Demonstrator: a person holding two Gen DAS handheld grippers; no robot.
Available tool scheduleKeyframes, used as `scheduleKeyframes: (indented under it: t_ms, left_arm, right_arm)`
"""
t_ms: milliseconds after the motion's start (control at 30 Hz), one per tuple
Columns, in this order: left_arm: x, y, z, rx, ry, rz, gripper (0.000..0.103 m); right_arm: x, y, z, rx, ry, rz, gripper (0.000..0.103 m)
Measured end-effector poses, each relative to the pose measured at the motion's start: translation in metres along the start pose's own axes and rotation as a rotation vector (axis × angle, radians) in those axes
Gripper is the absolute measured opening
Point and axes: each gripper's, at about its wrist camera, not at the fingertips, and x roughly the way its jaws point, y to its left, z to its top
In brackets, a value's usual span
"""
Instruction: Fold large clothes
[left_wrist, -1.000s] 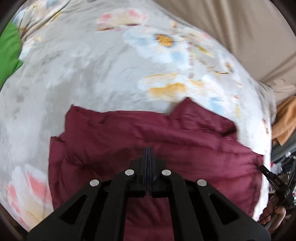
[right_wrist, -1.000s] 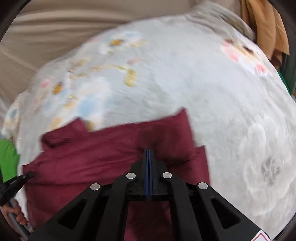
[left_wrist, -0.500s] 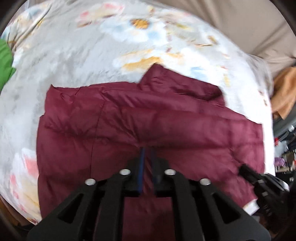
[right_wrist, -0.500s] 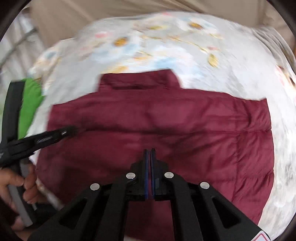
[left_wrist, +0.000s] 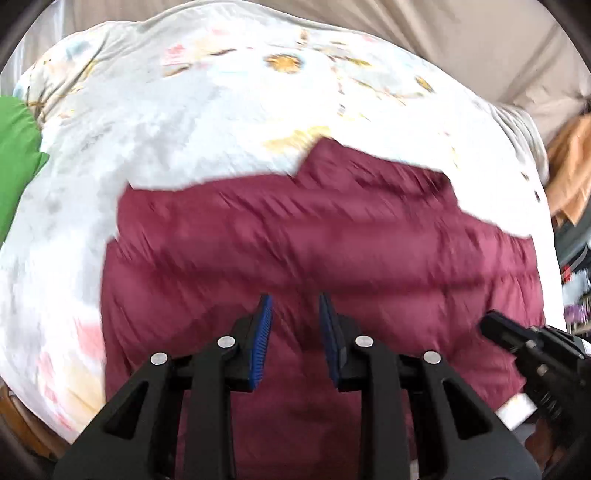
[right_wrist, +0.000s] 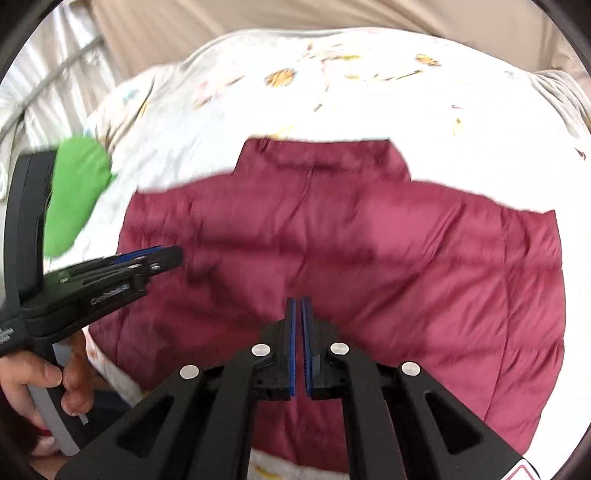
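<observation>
A dark red quilted puffer jacket (right_wrist: 351, 251) lies spread flat across a pale bedcover printed with faded flowers (right_wrist: 332, 92). In the right wrist view the jacket fills the middle of the picture, its stand-up collar at twelve o'clock and its hem running off the bottom toward six o'clock. A bright green cloth (right_wrist: 74, 192) lies at nine o'clock, just beside the jacket's edge; an orange garment (left_wrist: 570, 173) hangs at three o'clock in the left wrist view.

The left gripper (left_wrist: 295, 332) hovers over the lower middle of the jacket. Its blue-padded jaws are opening, a narrow gap between them, with only the jacket's surface seen behind them and nothing held. The right gripper (right_wrist: 298, 343) points down at the jacket too, its jaws all but closed, the blue pads nearly touching, with no fabric caught between them. A person's hand (right_wrist: 44, 384) grips the left tool's handle at eight o'clock in the right view.

The jacket looks light, soft and puffy, with a smooth shell that would probably slide between the pads. A pinch on a stitched seam, the hem edge or a corner would likely hold better than a bite into a padded panel. Being filled, it will likely spring back, so each fold may need pressing down.
</observation>
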Motion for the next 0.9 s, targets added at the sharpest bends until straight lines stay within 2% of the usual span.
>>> scheduleKeyframes:
  t_ms: [67, 167, 233, 267, 367, 533, 600, 667, 733, 800, 900]
  left_arm:
    - [0.016, 0.021, 0.014, -0.054, 0.000, 0.057, 0.025]
    - [0.033, 0.049, 0.025, -0.134, 0.002, 0.063, 0.025]
    - [0.044, 0.051, 0.028, -0.112, 0.005, 0.079, 0.027]
    - [0.050, 0.049, 0.030, -0.101, 0.006, 0.083, 0.027]
    - [0.060, 0.047, 0.030, -0.097, 0.001, 0.094, 0.027]
    - [0.069, 0.043, 0.028, -0.061, -0.022, 0.136, 0.028]
    - [0.069, 0.042, 0.030, -0.050, -0.022, 0.141, 0.028]
    - [0.058, 0.046, 0.034, -0.096, -0.008, 0.121, 0.028]
    - [0.038, 0.053, 0.037, -0.138, -0.051, 0.088, 0.027]
    - [0.024, 0.059, 0.039, -0.140, -0.093, 0.109, 0.028]
    - [0.037, 0.079, 0.042, -0.189, -0.055, 0.130, 0.028]
  right_arm:
    - [0.012, -0.014, 0.014, 0.017, -0.021, -0.041, 0.005]
    - [0.029, -0.036, 0.033, 0.061, -0.034, -0.084, 0.005]
    - [0.045, -0.052, 0.037, 0.082, -0.018, -0.122, 0.004]
    - [0.052, -0.063, 0.037, 0.089, 0.009, -0.133, 0.000]
    - [0.077, -0.081, 0.032, 0.128, 0.043, -0.084, 0.000]
    - [0.087, -0.070, 0.030, 0.064, 0.044, -0.119, 0.000]
    - [0.075, -0.074, 0.036, 0.111, 0.037, -0.120, 0.000]
    - [0.049, -0.082, 0.037, 0.170, -0.034, -0.114, 0.000]
    - [0.016, -0.104, 0.036, 0.259, -0.112, -0.104, 0.000]
    - [-0.005, -0.132, 0.032, 0.332, -0.156, -0.149, 0.000]
    - [-0.003, -0.172, 0.025, 0.419, -0.124, -0.241, 0.001]
